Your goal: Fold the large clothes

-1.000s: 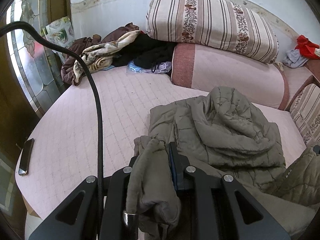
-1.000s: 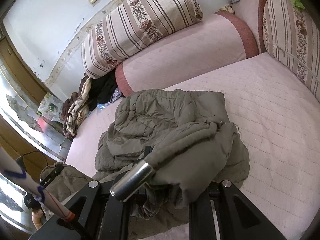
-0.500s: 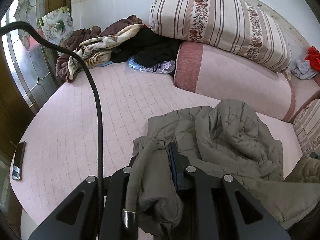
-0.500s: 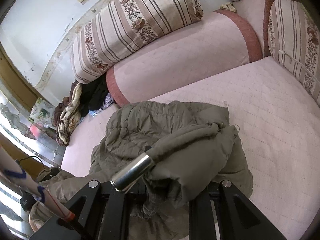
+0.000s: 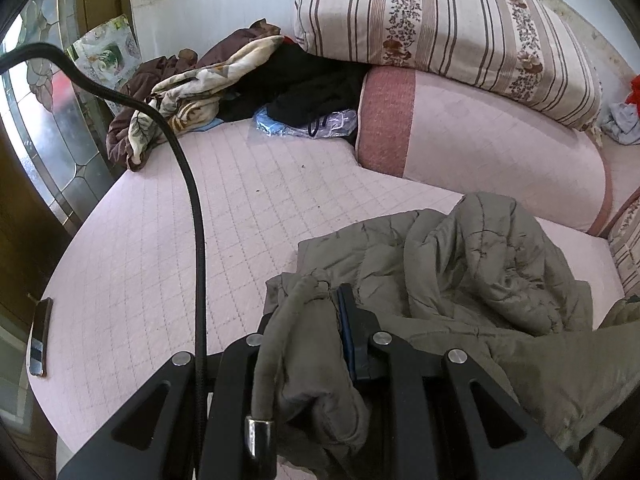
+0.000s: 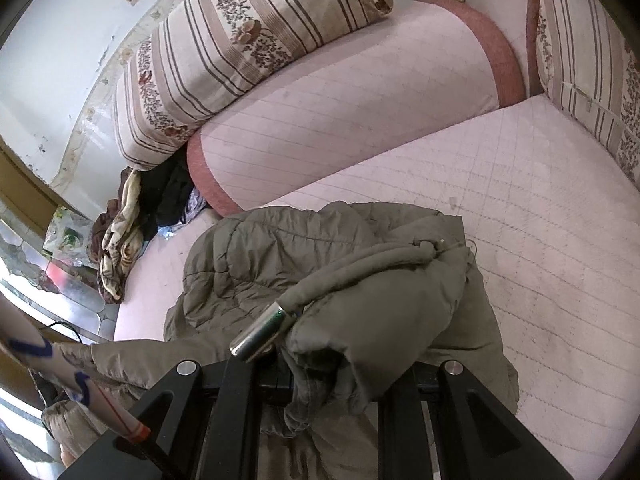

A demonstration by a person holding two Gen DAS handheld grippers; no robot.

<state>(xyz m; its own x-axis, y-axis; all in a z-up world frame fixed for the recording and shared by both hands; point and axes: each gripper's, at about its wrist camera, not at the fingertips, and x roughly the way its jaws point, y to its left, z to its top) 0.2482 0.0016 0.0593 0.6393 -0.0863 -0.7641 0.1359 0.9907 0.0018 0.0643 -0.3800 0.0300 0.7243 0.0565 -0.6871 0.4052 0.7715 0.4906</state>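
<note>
An olive quilted jacket [image 5: 480, 264] lies bunched on the pink quilted bed [image 5: 168, 280]. My left gripper [image 5: 308, 320] is shut on a fold of its edge, with a drawcord and its metal tip [image 5: 259, 436] draped over the fingers. In the right wrist view the same jacket [image 6: 288, 248] spreads ahead, and my right gripper [image 6: 320, 356] is shut on another bunch of its cloth, a cord with a metal tip [image 6: 260, 334] lying across it. Fabric hides the fingertips of both grippers.
A striped bolster [image 5: 448, 32] rests on a pink roll cushion [image 5: 480, 152] at the back. A heap of clothes [image 5: 224, 76] fills the far left corner. A phone [image 5: 39, 336] lies at the bed's left edge. Another striped cushion [image 6: 592, 64] borders the right side.
Both grippers have carried their holds on the jacket further over the bed towards the cushions, which now look nearer. The grips themselves are unchanged.
</note>
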